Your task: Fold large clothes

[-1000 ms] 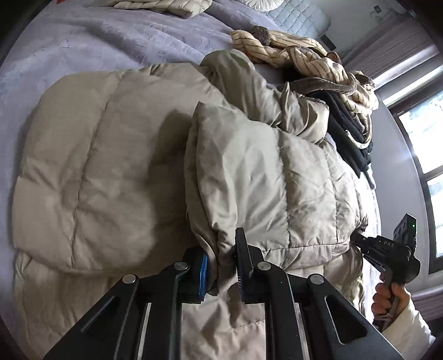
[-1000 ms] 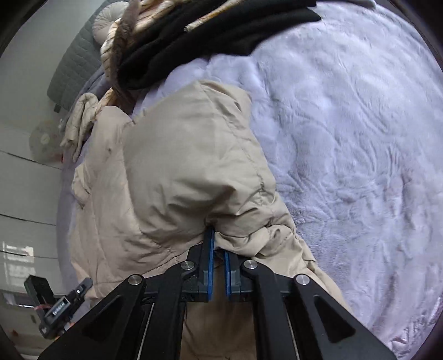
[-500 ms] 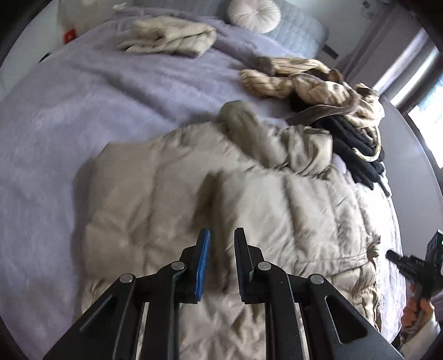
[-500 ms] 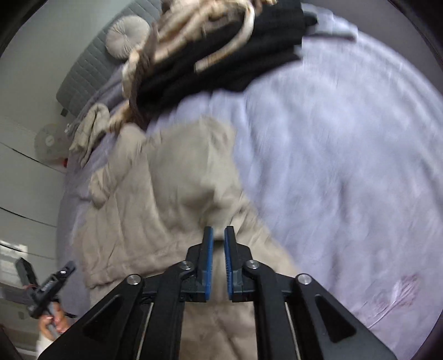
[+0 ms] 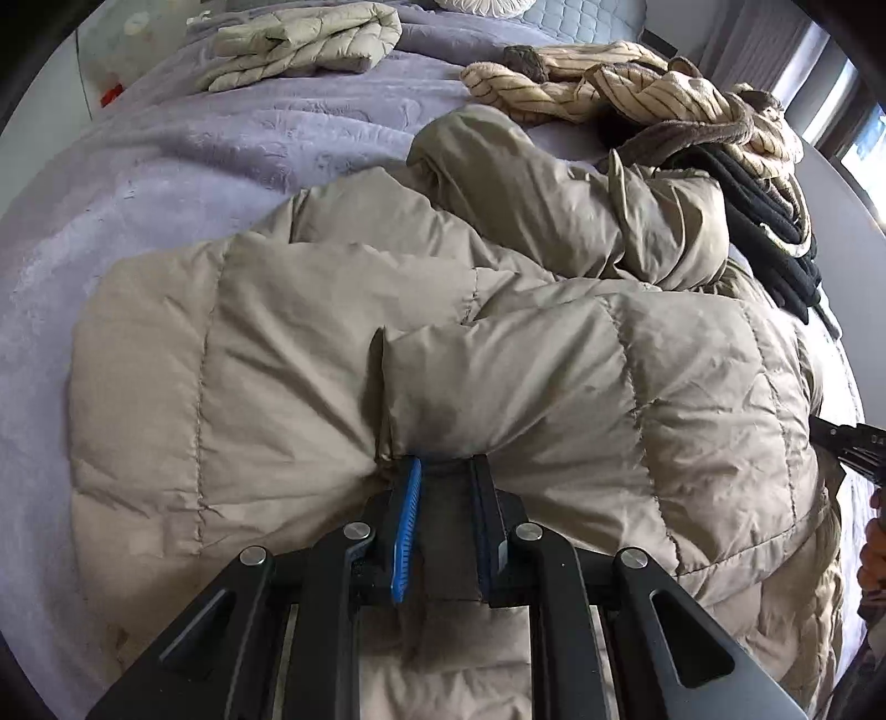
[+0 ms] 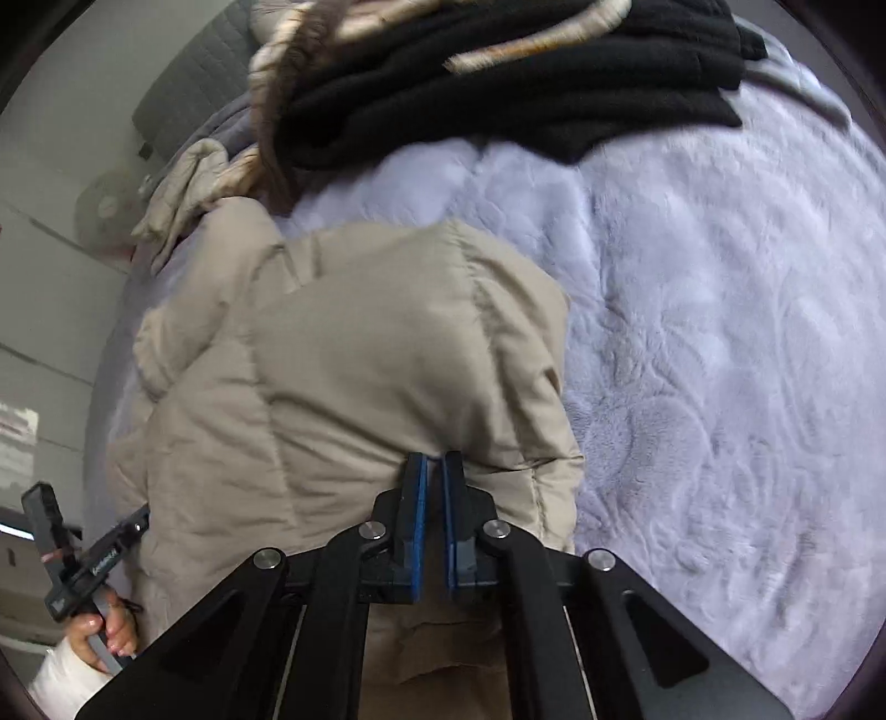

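Left wrist view looks across a purple bedspread [image 5: 183, 166] on which a beige puffer jacket [image 5: 266, 354] lies spread, filling most of the near half of the bed. Toward the far left corner sits a folded beige quilted garment [image 5: 310, 39]. The left gripper [image 5: 446, 471] has its jaws parted, blue pad on the left finger, with its tips pressed against the lower edge of a folded-over jacket panel; nothing is pinched between them. Behind that panel a sleeve [image 5: 531, 183] bunches up toward the far side. Further right, a striped cream garment [image 5: 637, 77] lies over a black garment [image 5: 775, 221] near the right edge of the bed. At the far right of this view the other tool's black tip just shows beside the jacket's edge. Right wrist view shows the same jacket [image 6: 360, 376] from the other side, lying along the left part of the bedspread [image 6: 720, 332], its rounded folded end toward the middle. The right gripper [image 6: 434, 462] has its fingers nearly together with a thin gap, touching the jacket's near hem; whether any fabric is caught there I cannot tell. The black garment [image 6: 526, 94] is piled at the far edge, slightly blurred. At the lower left a hand [image 6: 108, 631] holds the other tool's handle.
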### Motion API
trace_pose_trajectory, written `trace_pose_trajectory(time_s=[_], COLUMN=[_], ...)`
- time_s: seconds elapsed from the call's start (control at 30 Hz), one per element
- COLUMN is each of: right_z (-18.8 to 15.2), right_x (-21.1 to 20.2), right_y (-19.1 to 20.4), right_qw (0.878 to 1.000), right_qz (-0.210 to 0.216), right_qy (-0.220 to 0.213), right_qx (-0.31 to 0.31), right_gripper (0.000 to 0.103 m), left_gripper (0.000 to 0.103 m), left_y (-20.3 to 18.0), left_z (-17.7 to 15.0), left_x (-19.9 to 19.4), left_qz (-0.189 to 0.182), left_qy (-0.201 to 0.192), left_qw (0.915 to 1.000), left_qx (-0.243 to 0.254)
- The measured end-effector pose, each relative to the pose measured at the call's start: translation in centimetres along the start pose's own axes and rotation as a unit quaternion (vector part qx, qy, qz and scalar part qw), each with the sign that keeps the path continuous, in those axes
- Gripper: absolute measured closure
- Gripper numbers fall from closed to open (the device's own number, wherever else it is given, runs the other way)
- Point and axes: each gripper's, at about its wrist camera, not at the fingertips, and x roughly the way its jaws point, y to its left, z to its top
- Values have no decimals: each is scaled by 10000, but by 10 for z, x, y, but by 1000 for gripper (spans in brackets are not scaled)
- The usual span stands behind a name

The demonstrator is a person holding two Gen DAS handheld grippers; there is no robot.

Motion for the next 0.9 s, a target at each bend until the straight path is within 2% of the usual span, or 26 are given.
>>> trace_pose_trajectory(time_s=[0.03, 0.27, 0.5, 0.67, 0.9], right_z=[0, 1, -13, -25, -56], right_x=[4, 12, -26, -54, -72], right_y=[-2, -2, 21, 16, 9], right_qw=[10000, 9998, 9938, 9932, 9959], right_qz=[-5, -193, -967, -996, -864], right_qy=[-22, -62, -274, -422, -271], right_qx=[34, -35, -472, -434, -53], right_gripper=[103, 103, 100, 99, 99], left_gripper=[85, 85, 85, 85, 85], left_y=[-1, -8, -9, 5, 11], left_z=[0, -3, -1, -9, -36], left_x=[3, 9, -16, -44, -58], left_qz=[29, 167, 431, 407, 548], left_qy=[7, 11, -28, -205, 69], left_qw=[10000, 9998, 9990, 9990, 9985], left_qx=[30, 86, 120, -17, 27])
